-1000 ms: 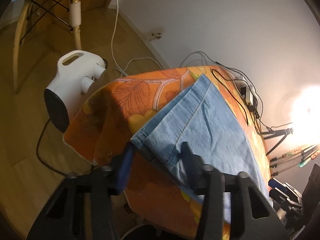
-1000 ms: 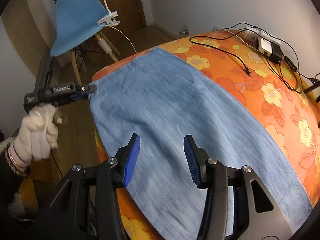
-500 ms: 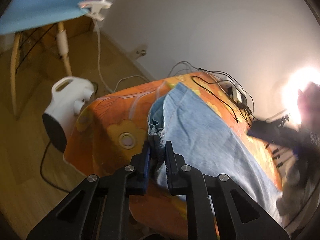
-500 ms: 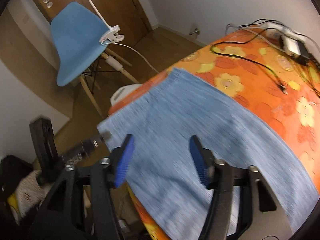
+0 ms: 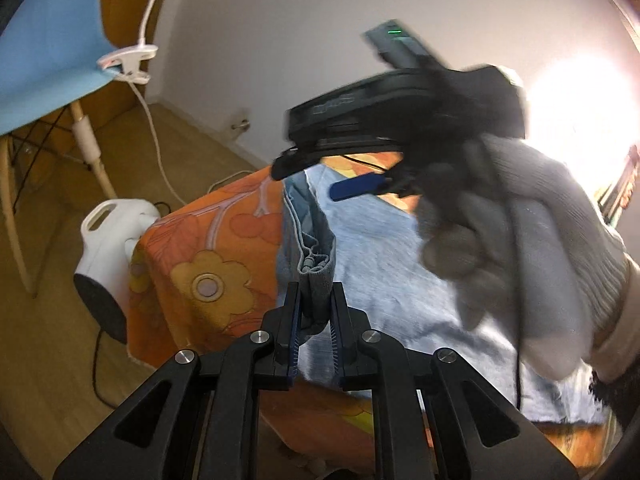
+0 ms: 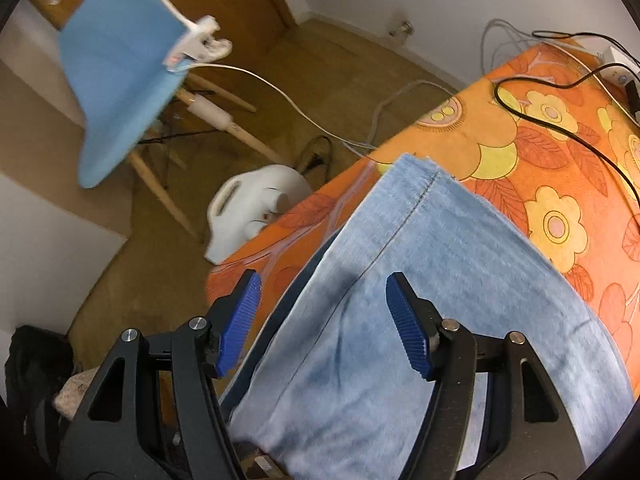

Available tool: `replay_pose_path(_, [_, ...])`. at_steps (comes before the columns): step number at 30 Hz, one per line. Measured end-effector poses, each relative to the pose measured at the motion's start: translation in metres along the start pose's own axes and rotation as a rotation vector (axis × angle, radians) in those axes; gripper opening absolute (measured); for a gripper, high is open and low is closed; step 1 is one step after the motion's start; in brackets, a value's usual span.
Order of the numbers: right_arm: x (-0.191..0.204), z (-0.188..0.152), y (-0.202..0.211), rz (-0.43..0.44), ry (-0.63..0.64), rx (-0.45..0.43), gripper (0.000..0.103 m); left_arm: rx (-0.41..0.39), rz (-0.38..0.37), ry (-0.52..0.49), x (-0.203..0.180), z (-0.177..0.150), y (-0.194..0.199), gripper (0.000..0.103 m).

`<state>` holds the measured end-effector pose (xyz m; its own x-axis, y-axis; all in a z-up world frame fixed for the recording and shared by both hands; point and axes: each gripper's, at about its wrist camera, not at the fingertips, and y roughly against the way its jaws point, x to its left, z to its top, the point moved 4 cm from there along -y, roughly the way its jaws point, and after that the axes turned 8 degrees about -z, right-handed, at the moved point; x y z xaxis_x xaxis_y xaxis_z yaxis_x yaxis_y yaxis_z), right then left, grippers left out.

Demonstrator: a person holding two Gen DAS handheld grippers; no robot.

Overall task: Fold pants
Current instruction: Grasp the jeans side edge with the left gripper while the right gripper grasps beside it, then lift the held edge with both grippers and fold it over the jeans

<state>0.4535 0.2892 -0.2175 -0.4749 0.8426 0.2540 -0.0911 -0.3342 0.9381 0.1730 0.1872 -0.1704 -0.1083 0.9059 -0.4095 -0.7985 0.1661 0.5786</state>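
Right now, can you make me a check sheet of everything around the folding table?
Surface: table under an orange flowered cloth.
Job's things: light blue jeans spread on the cloth, one corner lifted.
Clutter: nothing seen besides cables.
Grippers: left tool is shut on a bunched edge of the jeans; right tool stands open above the jeans, jaws spreading, pads off the fabric, held by a gloved hand.
Cables: black cable snakes across the cloth; white cords trail on the floor.
Surroundings: blue chair with a clip lamp, white heater, wooden floor, white wall.
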Motion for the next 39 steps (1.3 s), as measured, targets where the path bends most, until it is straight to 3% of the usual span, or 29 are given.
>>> replay_pose_path(9, [0.003,0.006,-0.022,-0.098,0.033,0.08,0.067,0.011,-0.041,-0.093,-0.025,-0.009,-0.001,0.012])
replay_pose_path(10, [0.002,0.004,-0.023,-0.11,0.038,0.087,0.064,0.007,-0.03,-0.109,-0.027,-0.01,0.0,0.012])
replay_pose_path(12, [-0.003,0.002,-0.023,-0.134,0.038,0.092,0.038,0.0,-0.015,-0.116,-0.027,-0.012,0.001,0.012])
replay_pose_path(15, [-0.016,0.0,-0.017,-0.111,-0.01,0.094,0.021,0.009,-0.003,-0.102,-0.024,-0.015,-0.001,0.013])
replay_pose_path(18, [-0.022,-0.001,-0.011,-0.102,-0.031,0.077,0.015,0.0,0.038,-0.114,-0.024,-0.018,-0.002,0.016])
replay_pose_path(24, [-0.022,-0.001,-0.003,-0.093,-0.057,0.055,0.013,-0.013,0.075,-0.156,-0.028,-0.019,-0.009,0.017])
replay_pose_path(32, [-0.032,-0.002,0.027,-0.065,-0.078,0.013,0.01,-0.037,-0.087,-0.134,-0.043,-0.006,0.01,0.012])
replay_pose_path(39, [-0.061,-0.019,0.1,-0.081,-0.094,-0.064,0.01,-0.029,-0.291,-0.103,-0.088,0.006,0.031,0.012])
